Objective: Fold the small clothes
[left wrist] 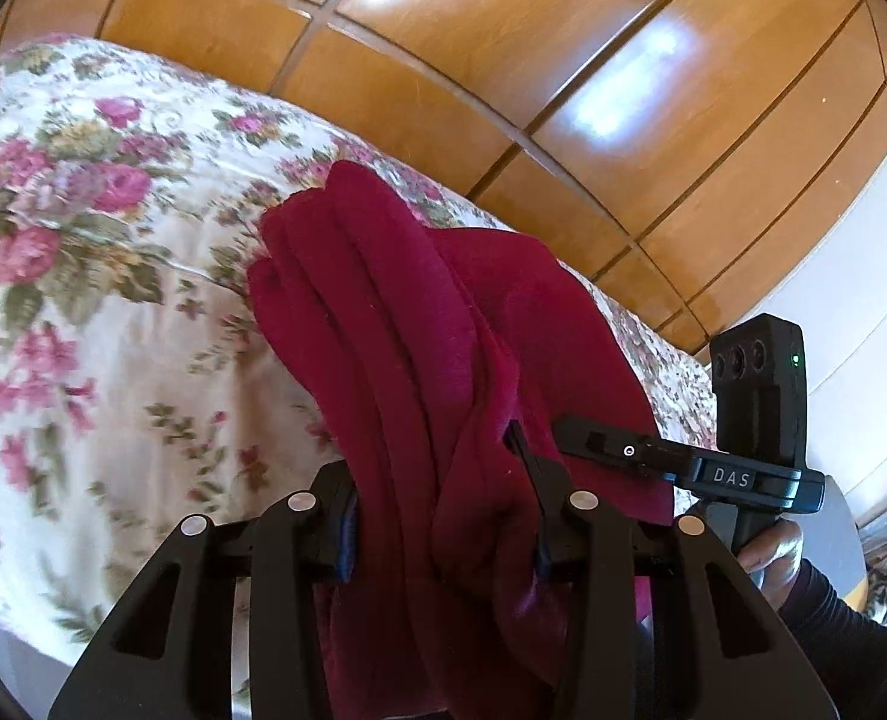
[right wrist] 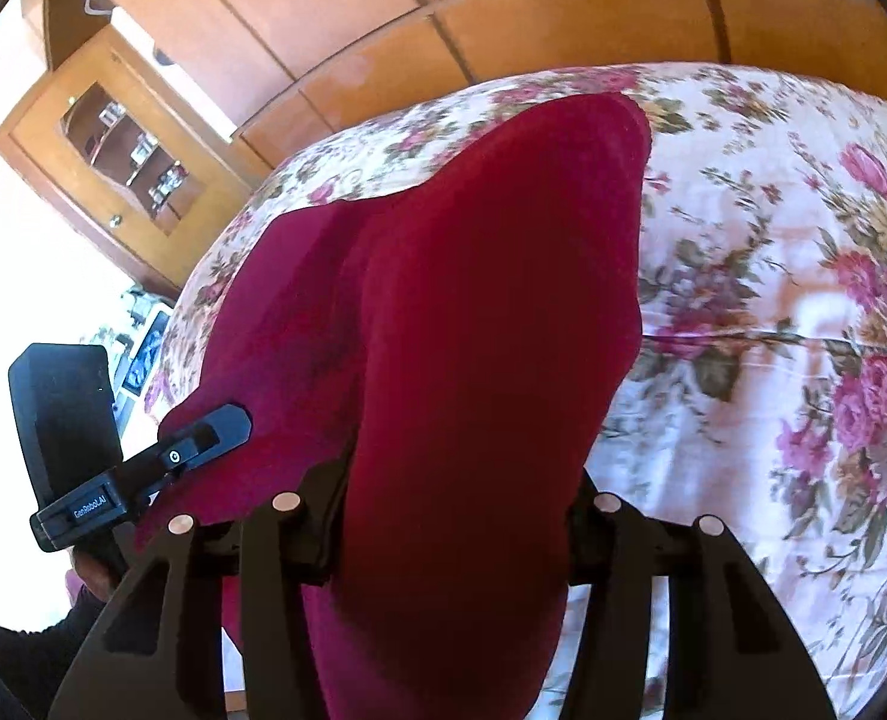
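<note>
Left wrist view, left tool (left wrist: pixel 443 516) closed on bunched crimson garment (left wrist: pixel 419 312) above floral bedspread (left wrist: pixel 83 252), right tool (left wrist: pixel 569 423) gripping its edge, right wrist view, right tool (right wrist: pixel 461 516) clamped on garment (right wrist: pixel 479 300), wooden wardrobe (right wrist: pixel 503 18) seen behind.

Spreading across both views: a bed under a floral bedspread (left wrist: pixel 83 252) with pink roses on cream. Standing behind it, glossy wooden wardrobe doors (left wrist: pixel 503 48), catching a bright patch of daylight. Hanging in the corner, seen from the right wrist, a small wooden cabinet (right wrist: pixel 113 144) with a glass door, showing little items on shelves. Glaring white at far left there.
</note>
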{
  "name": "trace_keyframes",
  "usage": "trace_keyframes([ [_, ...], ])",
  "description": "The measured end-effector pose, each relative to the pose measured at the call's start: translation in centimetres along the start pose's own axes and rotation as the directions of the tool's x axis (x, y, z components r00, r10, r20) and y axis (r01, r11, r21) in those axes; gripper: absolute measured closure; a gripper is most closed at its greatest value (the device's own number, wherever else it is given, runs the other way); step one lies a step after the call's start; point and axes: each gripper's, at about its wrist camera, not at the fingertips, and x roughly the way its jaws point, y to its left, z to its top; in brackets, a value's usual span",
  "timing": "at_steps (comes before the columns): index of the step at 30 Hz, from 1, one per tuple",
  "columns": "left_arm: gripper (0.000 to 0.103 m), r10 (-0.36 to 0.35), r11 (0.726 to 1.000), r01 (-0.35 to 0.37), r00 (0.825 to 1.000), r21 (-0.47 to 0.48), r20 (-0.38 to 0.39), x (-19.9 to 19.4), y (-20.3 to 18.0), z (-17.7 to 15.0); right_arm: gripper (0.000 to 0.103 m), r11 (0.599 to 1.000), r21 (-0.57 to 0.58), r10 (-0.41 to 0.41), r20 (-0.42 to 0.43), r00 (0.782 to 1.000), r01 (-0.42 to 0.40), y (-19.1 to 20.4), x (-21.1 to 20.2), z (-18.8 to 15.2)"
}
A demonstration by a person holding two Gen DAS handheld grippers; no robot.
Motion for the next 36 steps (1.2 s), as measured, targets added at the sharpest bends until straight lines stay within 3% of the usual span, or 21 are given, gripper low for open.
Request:
trace_keyframes([
  [5, 0.063, 0.033, 0.999, -0.031, 0.997, -0.029, 0.071, -3.1, 1.0, 0.4, 0.054, 0.995, -0.098, 0.030, -0.015, 0.999, -0.032, 3.0, 1.2, 1.8],
  [9, 0.063, 0.097, 0.994, -0.087, 0.982, -0.069, 0.162, -6.3, 1.7, 1.0, 0.054, 0.967, -0.228, 0.102, -0.049, 0.994, -0.111, 6.5, 2.9, 4.7],
  [13, 0.063, 0.204, 0.976, -0.177, 0.944, -0.124, 0.258, -9.5, 2.6, 2.0, 0.054, 0.924, -0.330, 0.173, -0.086, 0.981, -0.192, 9.4, 5.6, 7.8],
  [21, 0.063, 0.430, 0.896, -0.362, 0.851, -0.257, 0.301, -10.8, 6.1, 4.8, 0.051, 0.852, -0.385, 0.290, -0.217, 0.932, -0.355, 11.8, 14.9, 13.5],
  [23, 0.063, 0.494, 0.860, -0.421, 0.830, -0.288, 0.261, -9.1, 8.2, 5.3, 0.034, 0.868, -0.372, 0.253, -0.238, 0.938, -0.329, 11.2, 18.0, 13.9],
  [25, 0.062, 0.550, 0.810, -0.482, 0.822, -0.334, 0.149, -6.5, 11.3, 4.8, 0.027, 0.907, -0.356, 0.139, -0.247, 0.959, -0.223, 9.4, 21.8, 13.9],
  [26, 0.060, 0.582, 0.777, -0.520, 0.808, -0.355, 0.091, -5.3, 12.5, 4.4, 0.012, 0.919, -0.342, 0.113, -0.252, 0.961, -0.197, 8.5, 23.1, 13.6],
  [27, 0.058, 0.594, 0.763, -0.529, 0.801, -0.371, 0.079, -4.8, 13.1, 4.0, 0.009, 0.928, -0.304, 0.142, -0.248, 0.958, -0.216, 7.6, 23.7, 13.5],
  [29, 0.056, 0.599, 0.765, -0.530, 0.794, -0.365, 0.104, -5.2, 12.5, 4.0, 0.010, 0.930, -0.289, 0.166, -0.222, 0.961, -0.227, 7.2, 23.0, 13.4],
  [33, 0.053, 0.636, 0.734, -0.562, 0.766, -0.382, 0.096, -6.6, 11.4, 3.7, 0.010, 0.925, -0.350, 0.127, -0.083, 0.988, -0.148, 8.4, 19.0, 13.6],
  [36, 0.044, 0.680, 0.696, -0.592, 0.725, -0.406, 0.108, -8.0, 10.2, 2.5, 0.038, 0.902, -0.406, 0.144, -0.043, 0.989, -0.149, 9.6, 16.2, 12.8],
])
